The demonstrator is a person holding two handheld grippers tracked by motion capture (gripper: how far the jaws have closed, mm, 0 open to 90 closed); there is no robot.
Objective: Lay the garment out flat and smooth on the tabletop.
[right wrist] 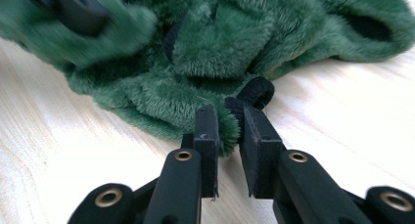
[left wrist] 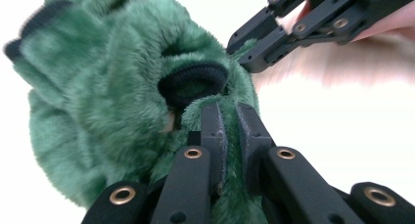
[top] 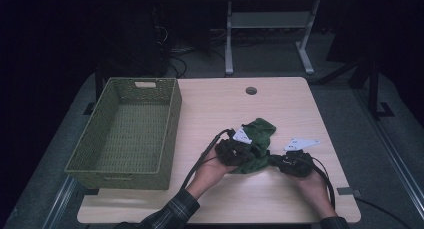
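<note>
A fluffy green garment with black trim lies crumpled on the wooden table, right of centre. My left gripper comes at it from the left, and in the left gripper view my left gripper is shut on a fold of the green garment. My right gripper meets the garment from the right. In the right gripper view my right gripper pinches the near edge of the garment beside a black trim loop. The left gripper view also catches the right gripper at the cloth's far side.
A green woven basket stands empty on the left part of the table. A cable hole sits near the table's far edge. Desk legs and cables stand on the floor beyond the table.
</note>
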